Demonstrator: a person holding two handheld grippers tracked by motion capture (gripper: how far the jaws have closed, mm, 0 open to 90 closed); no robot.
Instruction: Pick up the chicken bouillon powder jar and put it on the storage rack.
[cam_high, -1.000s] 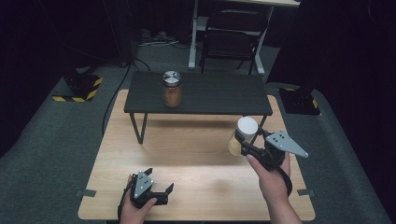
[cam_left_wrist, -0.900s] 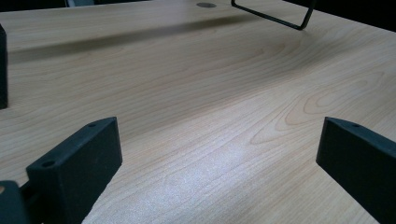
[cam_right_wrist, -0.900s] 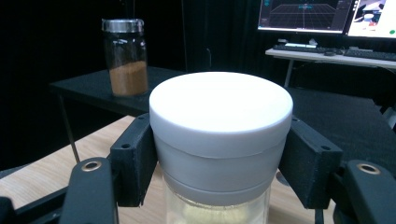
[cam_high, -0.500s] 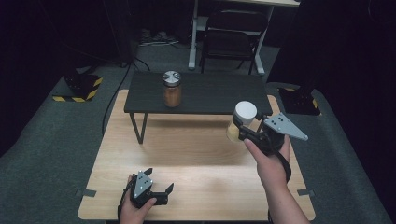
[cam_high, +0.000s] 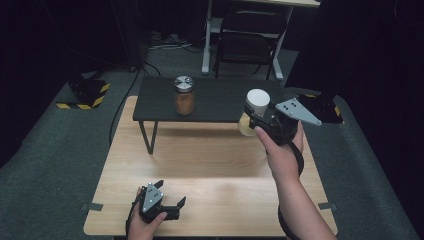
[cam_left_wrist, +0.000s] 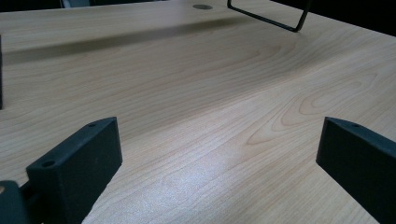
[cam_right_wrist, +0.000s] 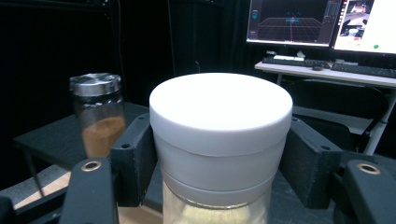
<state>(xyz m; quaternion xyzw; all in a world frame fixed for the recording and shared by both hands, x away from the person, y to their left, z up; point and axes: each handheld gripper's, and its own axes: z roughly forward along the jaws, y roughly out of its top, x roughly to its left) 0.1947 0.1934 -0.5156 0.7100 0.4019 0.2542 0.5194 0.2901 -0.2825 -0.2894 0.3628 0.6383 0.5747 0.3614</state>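
My right gripper (cam_high: 256, 119) is shut on a jar with a white lid (cam_high: 257, 102), held in the air at the front right edge of the low black shelf (cam_high: 215, 107). In the right gripper view the white-lidded jar (cam_right_wrist: 219, 140) sits between both pads, pale powder showing below the lid. A second jar with a metal lid (cam_high: 184, 95) and brown powder stands upright on the black shelf; it is the jar (cam_right_wrist: 98, 114) at the left of the right gripper view. My left gripper (cam_high: 172, 204) rests on the wooden table near the front edge, open and holding nothing, its fingers (cam_left_wrist: 74, 168) wide apart.
The wooden table (cam_high: 210, 170) carries the black shelf on thin metal legs (cam_high: 147, 135) at its far side. Behind it stand a folding chair (cam_high: 250, 35) and a desk with monitors (cam_right_wrist: 322, 23). Grey carpet surrounds the table.
My right hand has lifted the white-lidded jar up and away from me, from over the table to the shelf's front right edge. The left gripper has stayed in place.
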